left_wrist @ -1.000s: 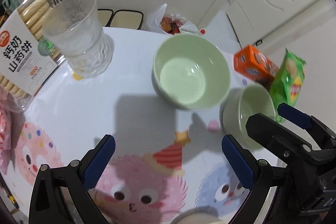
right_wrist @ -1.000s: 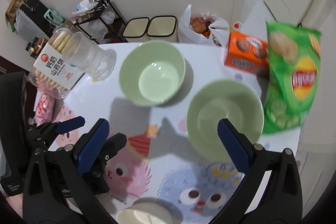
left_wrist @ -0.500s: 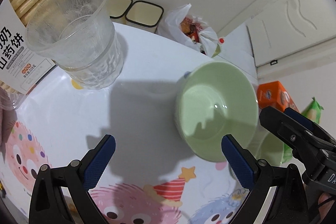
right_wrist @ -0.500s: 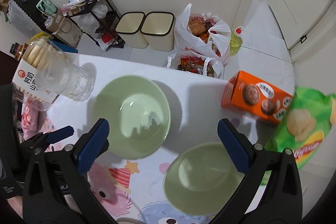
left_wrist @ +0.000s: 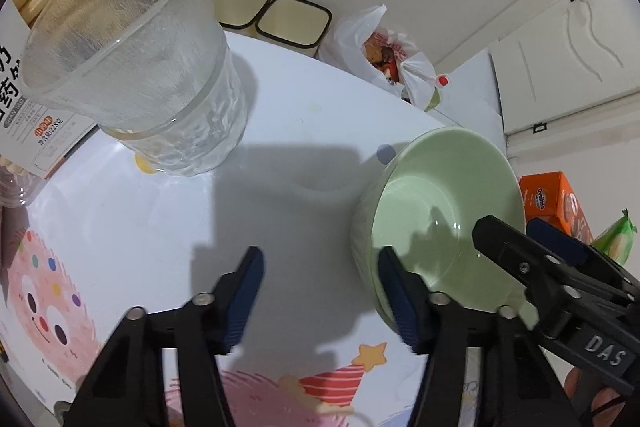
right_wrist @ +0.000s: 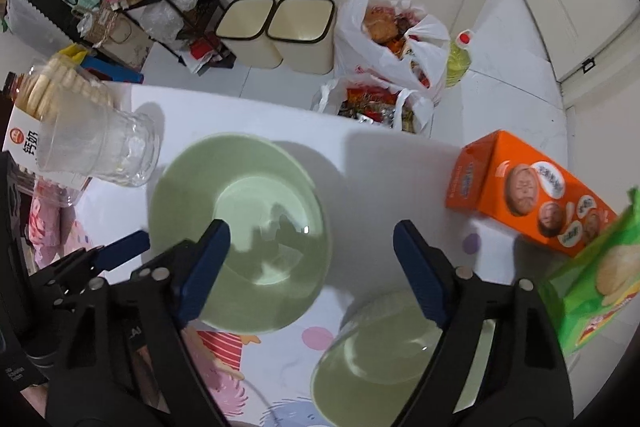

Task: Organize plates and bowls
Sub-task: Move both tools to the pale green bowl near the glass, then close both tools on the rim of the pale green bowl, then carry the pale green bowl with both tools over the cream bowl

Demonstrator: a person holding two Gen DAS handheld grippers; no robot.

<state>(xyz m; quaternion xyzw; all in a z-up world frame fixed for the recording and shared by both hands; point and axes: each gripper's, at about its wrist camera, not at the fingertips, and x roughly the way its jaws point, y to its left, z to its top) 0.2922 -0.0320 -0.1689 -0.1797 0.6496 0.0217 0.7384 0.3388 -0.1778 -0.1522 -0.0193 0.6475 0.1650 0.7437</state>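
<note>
Progress is slight: nothing is stacked. I see two green bowls standing apart on the table (right_wrist: 256, 111): the far bowl (right_wrist: 240, 239) beside the glass (right_wrist: 100, 147), the near bowl (right_wrist: 384, 359) low in the right view. My left gripper (left_wrist: 320, 291) is spread and empty, its right finger (left_wrist: 400, 303) at the far bowl's rim, contact unclear. My right gripper (right_wrist: 308, 271) is spread, holding nothing, above both bowls. I judge all lifting and nesting remains.
</note>
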